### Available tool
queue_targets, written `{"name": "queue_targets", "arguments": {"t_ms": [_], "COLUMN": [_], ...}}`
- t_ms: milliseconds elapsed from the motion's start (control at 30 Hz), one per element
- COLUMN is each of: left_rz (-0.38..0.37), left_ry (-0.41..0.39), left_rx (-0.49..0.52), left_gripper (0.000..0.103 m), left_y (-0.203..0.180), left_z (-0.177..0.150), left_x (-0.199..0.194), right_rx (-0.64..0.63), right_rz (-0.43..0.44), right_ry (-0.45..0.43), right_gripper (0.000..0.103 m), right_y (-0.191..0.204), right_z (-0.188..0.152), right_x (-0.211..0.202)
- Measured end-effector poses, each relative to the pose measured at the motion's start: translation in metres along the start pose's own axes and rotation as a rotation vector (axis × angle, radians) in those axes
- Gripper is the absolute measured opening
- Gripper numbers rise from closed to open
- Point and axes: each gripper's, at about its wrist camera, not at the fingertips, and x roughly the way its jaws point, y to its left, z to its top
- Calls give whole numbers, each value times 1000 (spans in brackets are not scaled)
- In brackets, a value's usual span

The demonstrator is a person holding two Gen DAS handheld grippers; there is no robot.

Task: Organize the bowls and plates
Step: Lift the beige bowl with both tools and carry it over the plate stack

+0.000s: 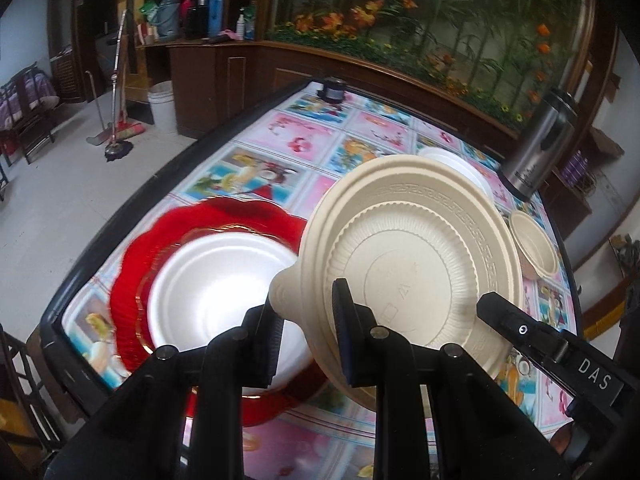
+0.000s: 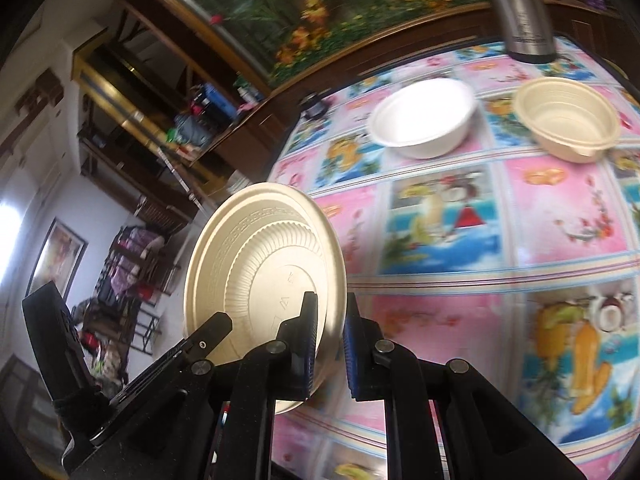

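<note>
Beige lid (image 1: 416,264), ribbed, up off the table (image 1: 224,168) and tilted on edge, and I've got it from both sides. My left gripper (image 1: 308,344) is pinched nearly closed on its rim by the little tab; my right gripper (image 2: 330,344) is clamped tight on the opposite rim. Under it, left, a white bowl (image 1: 224,284) sits in a red plate (image 1: 136,272). Farther off: another white bowl (image 2: 422,118), a beige bowl (image 2: 568,120), a steel flask (image 1: 536,148).
</note>
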Motion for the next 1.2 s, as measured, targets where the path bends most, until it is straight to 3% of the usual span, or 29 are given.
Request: {"name": "queue_targets", "arguments": {"t_ms": [267, 967, 1200], "left_rz": [28, 48, 62], "left_ry": [-22, -65, -36], "left_rx": [-41, -107, -117], "left_gripper": [21, 21, 21], "left_y": [33, 82, 90], "left_z": [3, 3, -2], "left_x": [-10, -34, -22], "right_rx": [-61, -146, -160], "right_rz": [40, 89, 89], "right_ry": [36, 75, 99], "right_gripper": [12, 12, 12], "right_y": [40, 93, 101], "right_z": [-6, -19, -22], "right_x": [19, 33, 44]}}
